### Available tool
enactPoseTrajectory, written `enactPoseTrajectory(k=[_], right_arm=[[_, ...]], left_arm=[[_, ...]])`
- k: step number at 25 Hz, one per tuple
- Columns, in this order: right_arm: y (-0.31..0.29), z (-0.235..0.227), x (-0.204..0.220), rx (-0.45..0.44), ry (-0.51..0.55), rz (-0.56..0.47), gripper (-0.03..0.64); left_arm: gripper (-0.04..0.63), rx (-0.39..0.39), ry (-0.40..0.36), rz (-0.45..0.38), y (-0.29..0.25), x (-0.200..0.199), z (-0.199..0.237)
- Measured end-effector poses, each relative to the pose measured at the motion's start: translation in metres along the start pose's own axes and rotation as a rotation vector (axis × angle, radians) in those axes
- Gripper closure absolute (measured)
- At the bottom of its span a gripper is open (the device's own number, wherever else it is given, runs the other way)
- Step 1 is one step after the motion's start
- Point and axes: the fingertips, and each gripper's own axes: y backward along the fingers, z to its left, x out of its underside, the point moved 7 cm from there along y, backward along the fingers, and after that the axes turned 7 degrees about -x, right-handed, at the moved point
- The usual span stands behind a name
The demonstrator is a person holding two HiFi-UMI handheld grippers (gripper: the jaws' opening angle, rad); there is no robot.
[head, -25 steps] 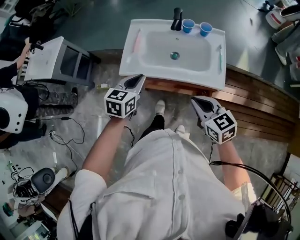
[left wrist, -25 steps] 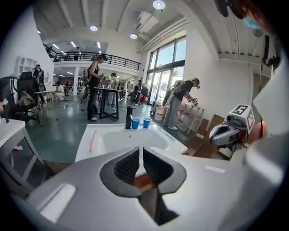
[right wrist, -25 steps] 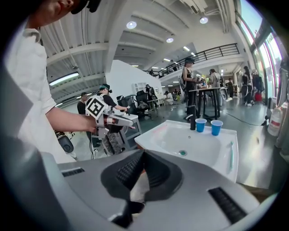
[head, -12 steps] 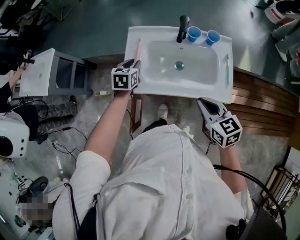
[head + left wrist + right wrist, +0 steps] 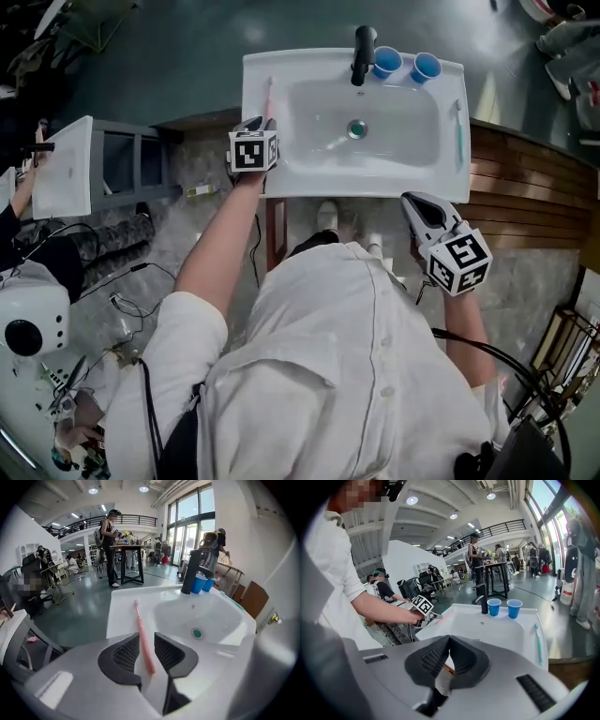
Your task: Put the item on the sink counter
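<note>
Head view, upper left: the left gripper rests at the white ceramic sink counter's edge. Left gripper view: jaws apart, the slim pink plastic toothbrush lies flat on the counter between them; withdrawing straight back should avoid nudging it. Right gripper view: the right gripper is closed, empty.

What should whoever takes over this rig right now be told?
Left gripper: jaws apart, with the pink toothbrush between them but not pinched.
Right gripper: shut, empty, held short of the sink counter.
Things: the pink toothbrush lies along the counter's left rim; the green toothbrush lies on the right rim.
Done: placement looks complete.
Left: probably only to draw the left gripper back without dragging the brush.
</note>
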Motion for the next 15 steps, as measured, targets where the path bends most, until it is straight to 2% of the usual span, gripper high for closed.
enactPoseTrajectory(k=[9, 12, 15], right_arm=[[0.004, 0.005, 0.01, 0.023, -0.027, 0.012, 0.614], [0.009, 0.007, 0.015, 0.033, -0.035, 0.013, 0.612], [0.012, 0.01, 0.016, 0.04, -0.041, 0.011, 0.614]], left_arm=[[0.511, -0.025, -0.009, 0.057, -0.017, 0.014, 0.003], [0.542, -0.023, 0.011, 0.057, -0.017, 0.014, 0.002], [0.545, -0.026, 0.033, 0.047, -0.015, 0.014, 0.002]])
